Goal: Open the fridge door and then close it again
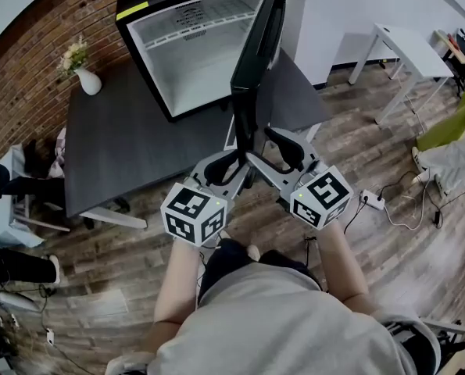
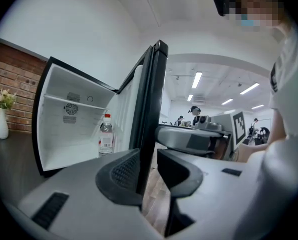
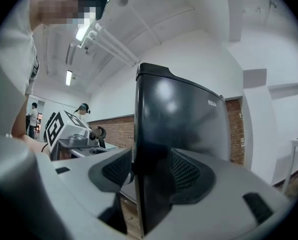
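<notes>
Above the wood floor we reach both forearms forward, side by side. The left gripper pinches the open fridge door by its edge, and the right gripper has its jaws spread astride it.

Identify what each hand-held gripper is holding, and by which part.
The left hand-held gripper clamps the open fridge door by its free edge. The right hand-held gripper only straddles that edge, jaws apart, holding nothing.
</notes>
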`<state>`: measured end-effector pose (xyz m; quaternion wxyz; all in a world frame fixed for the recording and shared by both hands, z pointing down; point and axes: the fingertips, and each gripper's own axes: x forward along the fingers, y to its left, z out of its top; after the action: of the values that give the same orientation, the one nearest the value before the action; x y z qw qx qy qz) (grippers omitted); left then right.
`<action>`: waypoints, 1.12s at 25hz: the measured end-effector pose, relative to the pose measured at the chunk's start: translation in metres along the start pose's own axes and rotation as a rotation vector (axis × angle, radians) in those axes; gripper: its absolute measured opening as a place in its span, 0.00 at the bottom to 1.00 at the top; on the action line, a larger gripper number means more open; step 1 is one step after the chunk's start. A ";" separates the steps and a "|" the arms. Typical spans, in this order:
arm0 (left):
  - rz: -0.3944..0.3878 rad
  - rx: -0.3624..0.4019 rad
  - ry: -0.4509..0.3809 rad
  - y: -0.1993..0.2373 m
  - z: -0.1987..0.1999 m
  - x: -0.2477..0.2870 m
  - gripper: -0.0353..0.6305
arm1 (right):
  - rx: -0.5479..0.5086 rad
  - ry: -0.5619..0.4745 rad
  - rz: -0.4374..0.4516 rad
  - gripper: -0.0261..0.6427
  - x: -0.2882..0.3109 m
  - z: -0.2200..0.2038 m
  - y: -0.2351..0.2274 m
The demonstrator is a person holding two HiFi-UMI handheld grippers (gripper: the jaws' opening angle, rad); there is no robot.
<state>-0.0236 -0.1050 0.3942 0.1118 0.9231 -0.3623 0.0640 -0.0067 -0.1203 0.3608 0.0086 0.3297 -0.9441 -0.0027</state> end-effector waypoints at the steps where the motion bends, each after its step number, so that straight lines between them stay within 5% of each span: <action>1: -0.016 -0.004 0.000 -0.006 0.000 0.003 0.21 | 0.002 -0.007 -0.014 0.38 -0.004 0.000 -0.002; 28: -0.301 0.037 0.042 -0.096 -0.008 0.065 0.20 | -0.016 0.019 -0.292 0.41 -0.080 -0.001 -0.058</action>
<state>0.0890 -0.0767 0.3990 0.1107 0.9673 -0.2164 0.0725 0.0915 -0.1158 0.3596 0.0195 0.4635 -0.8858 -0.0084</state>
